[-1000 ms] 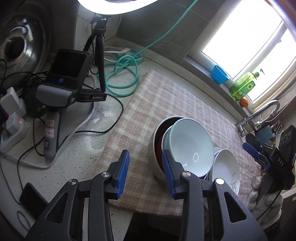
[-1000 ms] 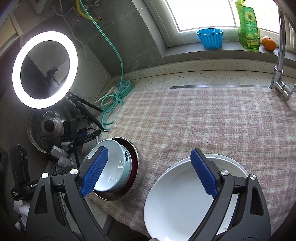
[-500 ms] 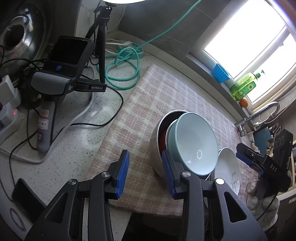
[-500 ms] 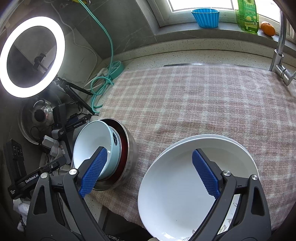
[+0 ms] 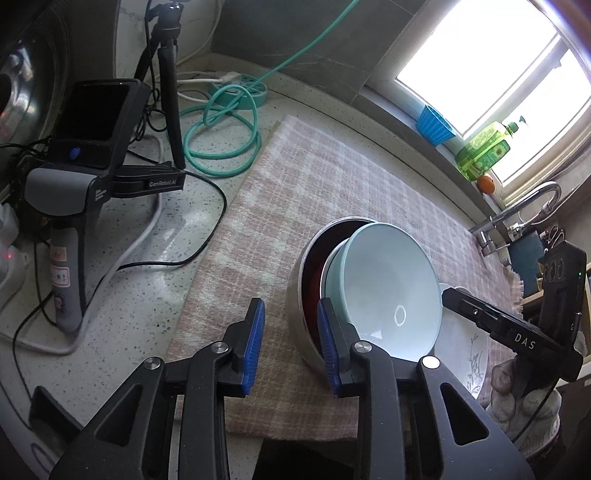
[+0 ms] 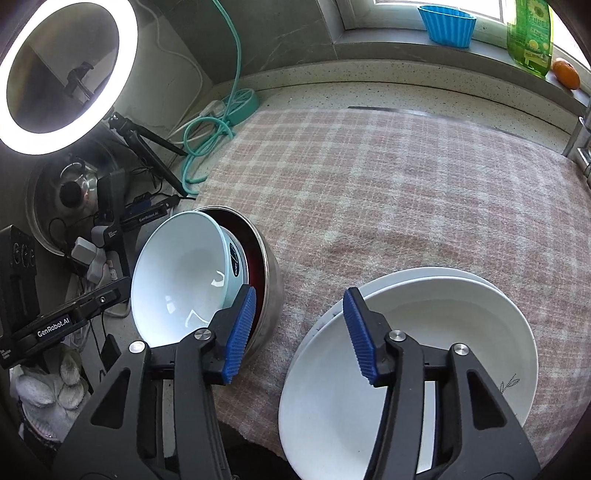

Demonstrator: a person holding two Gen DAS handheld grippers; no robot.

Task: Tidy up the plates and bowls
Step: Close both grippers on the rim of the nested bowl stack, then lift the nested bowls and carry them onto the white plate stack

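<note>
A pale blue bowl [image 5: 388, 288] leans tilted inside a steel bowl [image 5: 299, 295] with a dark red inside, on a pink checked cloth [image 5: 325, 184]. Both also show in the right wrist view: blue bowl [image 6: 181, 273], steel bowl [image 6: 271, 291]. Stacked white plates [image 6: 406, 354] lie right of them, with a leaf print [image 5: 474, 354]. My left gripper [image 5: 290, 341] is open and empty, its right finger at the steel bowl's near rim. My right gripper [image 6: 299, 332] is open and empty, above the gap between the bowls and plates.
A ring light [image 6: 62, 74] on a tripod, cables, a green hose [image 5: 221, 136] and a spare gripper [image 5: 85, 177] crowd the counter to the left. A blue cup [image 6: 447, 22], soap bottle [image 6: 530, 33] and orange [image 6: 565, 72] stand on the sill. A tap [image 5: 517, 214] is at right.
Both grippers have moved closer to the dishes. My right gripper has narrowed its opening and shifted left, toward the gap between bowls and plates. The dishes have not moved.
</note>
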